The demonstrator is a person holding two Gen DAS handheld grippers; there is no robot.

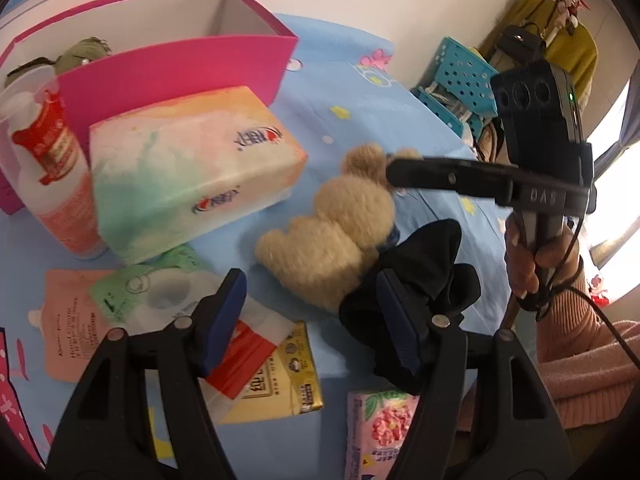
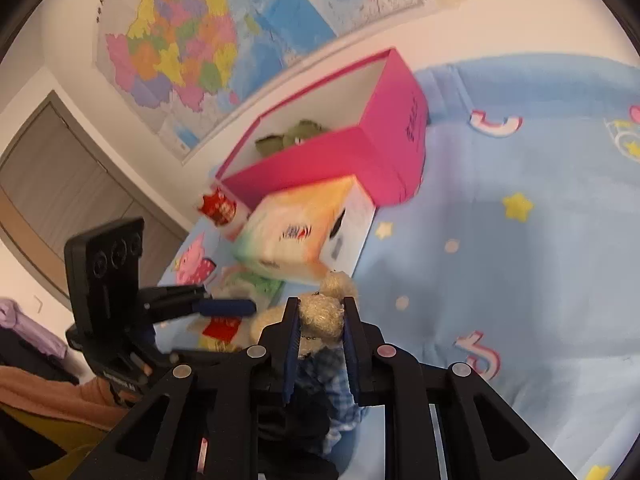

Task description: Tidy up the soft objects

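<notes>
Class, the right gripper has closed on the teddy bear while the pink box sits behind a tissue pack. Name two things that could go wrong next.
1. The right gripper pinches only the teddy bear's fluffy head, so it may slip free when lifted.
2. The tissue pack lies between the bear and the pink box; a low carry could knock it or the bottle beside it.

The beige teddy bear [image 1: 332, 236] has curly, woolly plush fur. The pale blue printed bedsheet [image 1: 360, 92] is smooth matt cloth. The pink open box [image 1: 176, 68] looks like matt cardboard. The pastel tissue pack [image 1: 192, 168] wears glossy plastic wrap, like the yellow packet [image 1: 280, 384]. The black crumpled cloth [image 1: 424, 276] is matt.
</notes>
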